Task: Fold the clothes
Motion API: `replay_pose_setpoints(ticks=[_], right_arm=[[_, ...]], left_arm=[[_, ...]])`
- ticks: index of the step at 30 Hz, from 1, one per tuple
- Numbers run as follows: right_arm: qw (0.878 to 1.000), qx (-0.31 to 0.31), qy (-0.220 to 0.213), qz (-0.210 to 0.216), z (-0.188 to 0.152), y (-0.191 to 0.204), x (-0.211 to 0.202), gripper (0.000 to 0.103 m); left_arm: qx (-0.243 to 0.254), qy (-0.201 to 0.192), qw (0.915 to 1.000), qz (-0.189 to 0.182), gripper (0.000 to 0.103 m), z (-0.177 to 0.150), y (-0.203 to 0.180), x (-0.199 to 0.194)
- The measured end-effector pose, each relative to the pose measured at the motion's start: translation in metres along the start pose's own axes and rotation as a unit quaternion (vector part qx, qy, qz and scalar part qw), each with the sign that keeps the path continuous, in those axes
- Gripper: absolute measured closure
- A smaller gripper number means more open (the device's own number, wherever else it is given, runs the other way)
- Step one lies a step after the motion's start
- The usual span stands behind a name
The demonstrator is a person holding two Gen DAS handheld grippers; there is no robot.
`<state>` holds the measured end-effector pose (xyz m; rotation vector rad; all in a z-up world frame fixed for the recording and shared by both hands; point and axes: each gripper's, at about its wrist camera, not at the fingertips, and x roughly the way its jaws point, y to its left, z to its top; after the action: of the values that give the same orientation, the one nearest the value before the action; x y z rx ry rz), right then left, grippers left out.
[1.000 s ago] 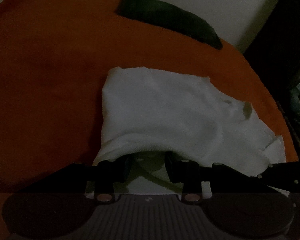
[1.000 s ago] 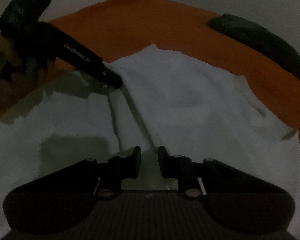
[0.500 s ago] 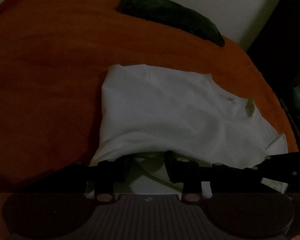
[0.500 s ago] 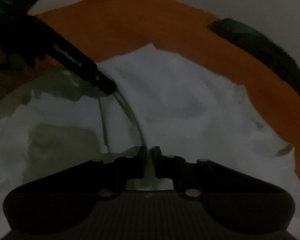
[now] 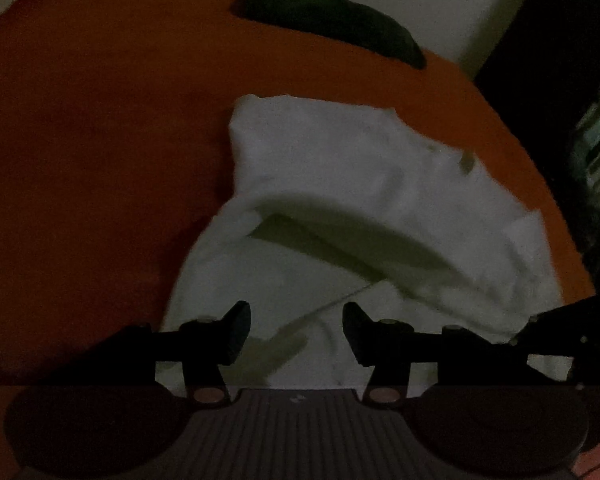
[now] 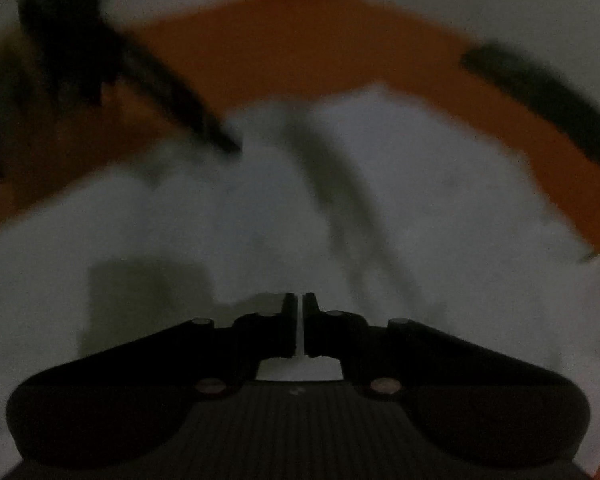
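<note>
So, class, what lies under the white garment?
An orange blanket shows all round the white garment, so it rests on that. The part directly beneath is covered and cannot be seen.

Qty 1: white cotton garment (image 5: pixel 340 168). Qty 1: orange terry-cloth blanket (image 5: pixel 100 140). Qty 1: dark green folded cloth (image 5: pixel 332 20). Qty 2: black two-finger grippers, left (image 5: pixel 296 330) and right (image 6: pixel 299 328).

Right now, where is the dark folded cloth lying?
In the left wrist view, the dark folded cloth lies at the far edge of the orange blanket, beyond the white garment, apart from it.
</note>
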<state>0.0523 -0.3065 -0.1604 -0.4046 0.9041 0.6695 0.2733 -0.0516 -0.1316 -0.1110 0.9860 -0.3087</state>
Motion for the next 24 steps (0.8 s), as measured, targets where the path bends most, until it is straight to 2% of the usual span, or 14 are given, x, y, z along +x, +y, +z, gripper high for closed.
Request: replay_pose_setpoints(ticks=[2,4,5,6,9,13,19,24], right_arm=[[1.0,0.007,-0.026,-0.008,-0.001,0.0,-0.011,0.097],[0.996,0.044,-0.068,-0.022,0.002,-0.01,-0.027,0.081],[0.994,0.063,-0.085,-0.035,0.004,-0.016,-0.033,0.065],[0.992,0.074,-0.092,-0.042,0.005,-0.022,-0.034,0.065],[0.995,0.061,-0.069,-0.048,0.008,-0.031,-0.019,0.067],[0.997,0.037,-0.058,-0.047,0.017,-0.032,-0.002,0.068],[0.995,0.016,-0.06,-0.073,0.026,-0.039,0.013,0.07],[0.996,0.024,-0.045,-0.075,0.029,-0.047,0.03,0.072]], left_arm=[[0.006,-0.008,0.9999,-0.003,0.057,0.006,-0.005,0.004],[0.012,-0.016,0.9998,-0.006,0.057,0.013,-0.011,0.009],[0.016,-0.019,0.9996,-0.008,0.057,0.017,-0.015,0.013],[0.017,-0.019,0.9996,-0.01,0.057,0.02,-0.018,0.018],[0.02,-0.017,0.9996,-0.014,0.06,0.028,-0.024,0.035],[-0.011,-0.006,0.9997,-0.021,0.067,0.038,-0.019,0.057],[-0.048,-0.016,0.9984,-0.027,0.068,0.059,-0.015,0.073],[-0.093,0.001,0.9952,-0.029,0.068,0.065,-0.012,0.082]])
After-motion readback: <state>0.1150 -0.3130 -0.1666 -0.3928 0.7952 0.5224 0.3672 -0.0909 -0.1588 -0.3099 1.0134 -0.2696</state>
